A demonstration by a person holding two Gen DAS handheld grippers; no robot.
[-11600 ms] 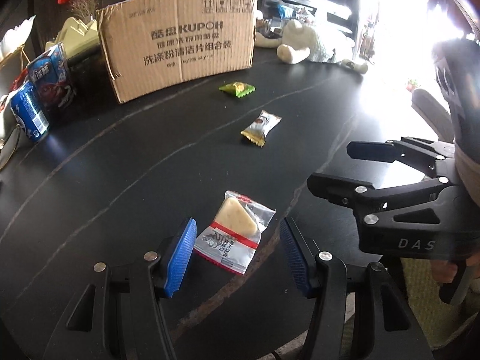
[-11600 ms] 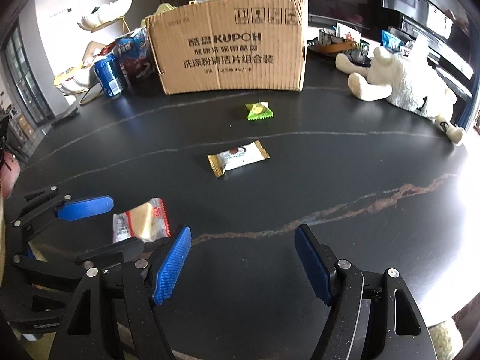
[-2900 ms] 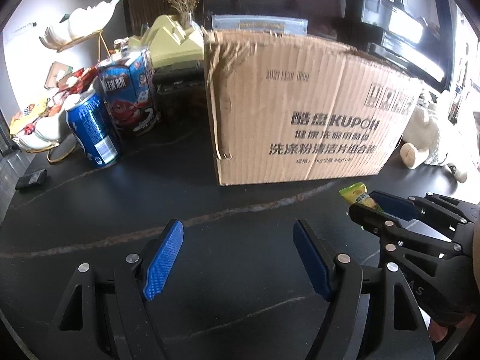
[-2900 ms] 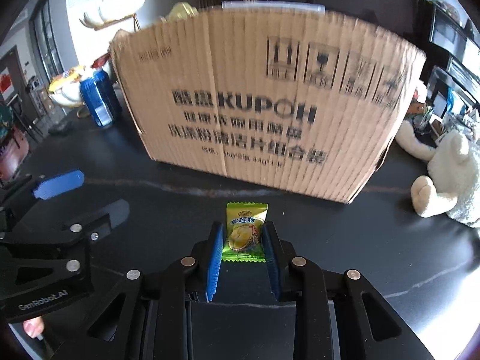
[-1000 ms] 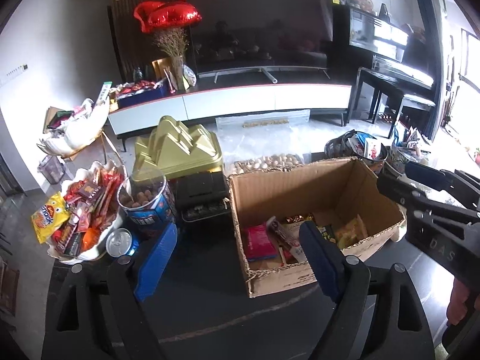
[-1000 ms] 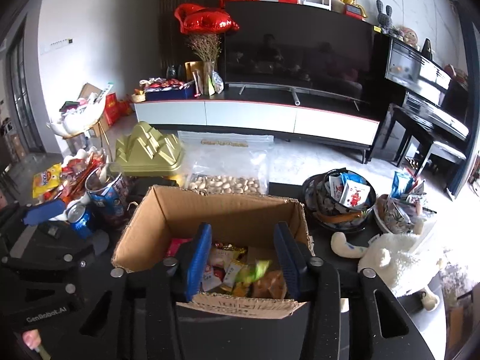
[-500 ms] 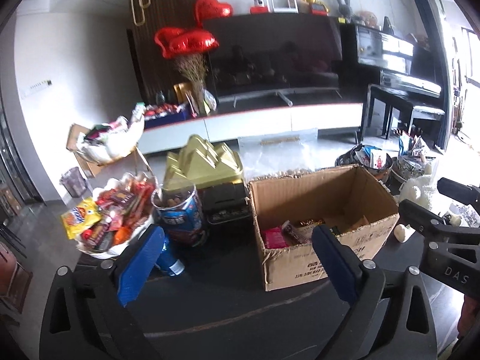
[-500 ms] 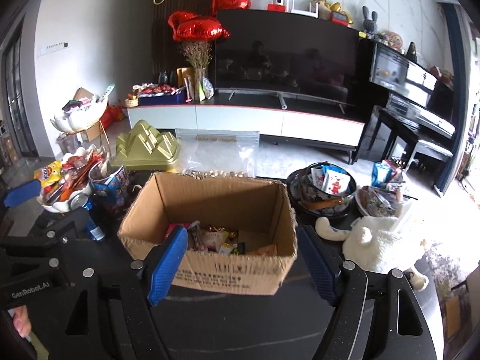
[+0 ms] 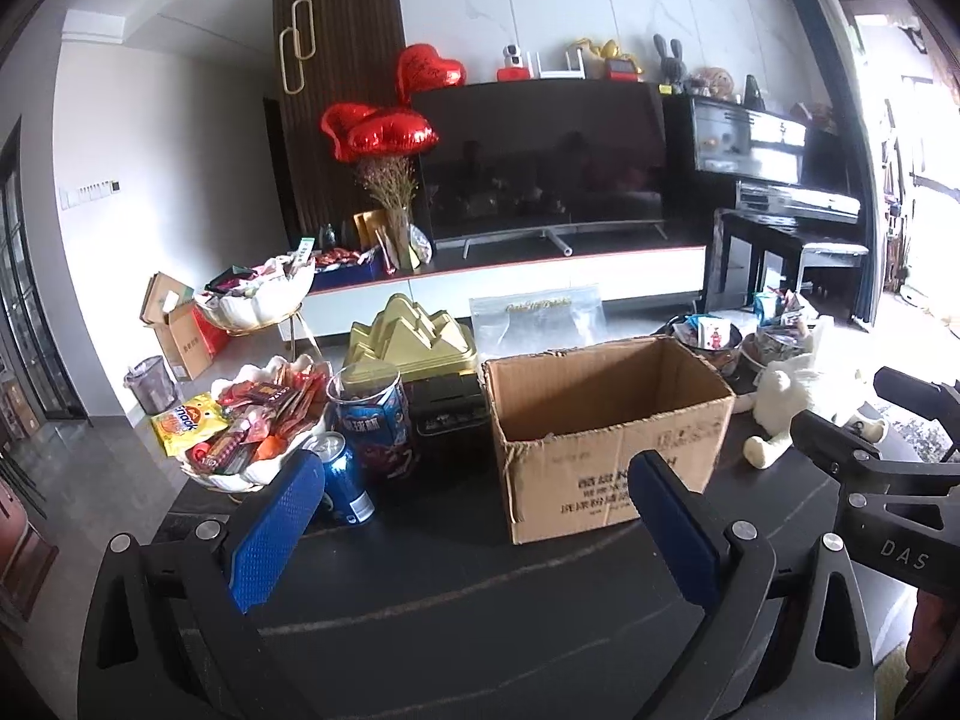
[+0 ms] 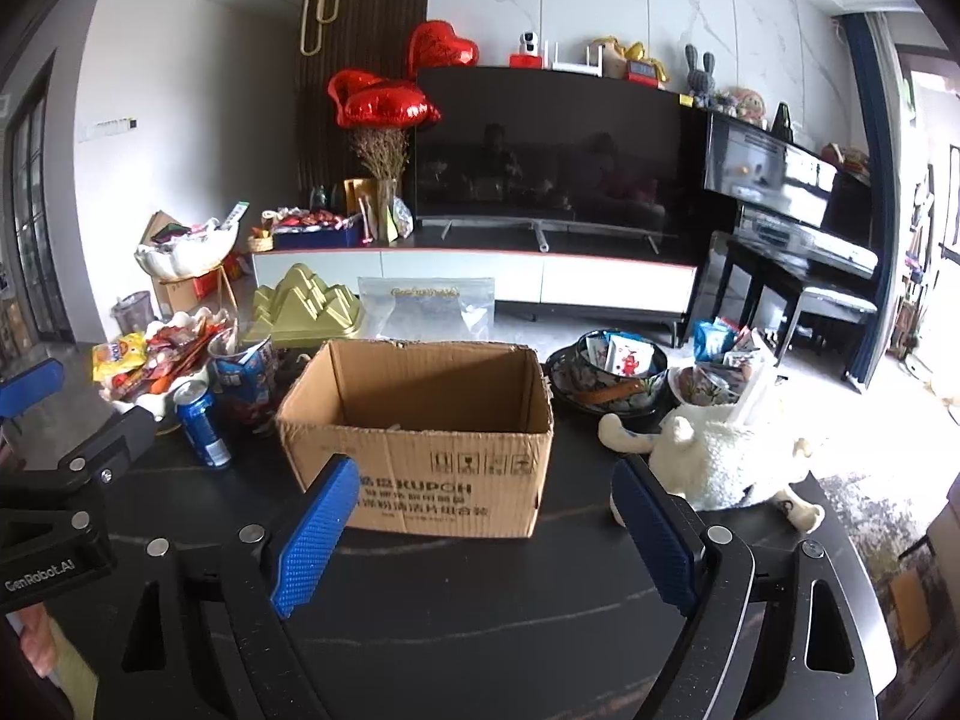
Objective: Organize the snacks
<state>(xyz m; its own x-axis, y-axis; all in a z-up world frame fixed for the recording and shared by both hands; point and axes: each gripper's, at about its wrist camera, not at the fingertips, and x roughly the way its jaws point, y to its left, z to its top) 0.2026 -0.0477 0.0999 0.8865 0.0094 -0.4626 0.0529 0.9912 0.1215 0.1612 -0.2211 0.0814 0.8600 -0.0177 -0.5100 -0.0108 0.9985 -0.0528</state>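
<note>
Both held above the black marble-veined table (image 10: 480, 600): left gripper (image 9: 474, 531) and right gripper (image 10: 480, 534), jaws spread wide, nothing gripped. Open brown cardboard box (image 10: 420, 438) seen at 12 o'clock; contents hidden.

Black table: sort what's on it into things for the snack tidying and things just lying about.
For the job:
- open brown cardboard box
- left gripper, open and empty
- right gripper, open and empty

Lying about:
- blue drink can
- blue round snack tub
- white plush toy
- gold mountain-shaped tin
</note>
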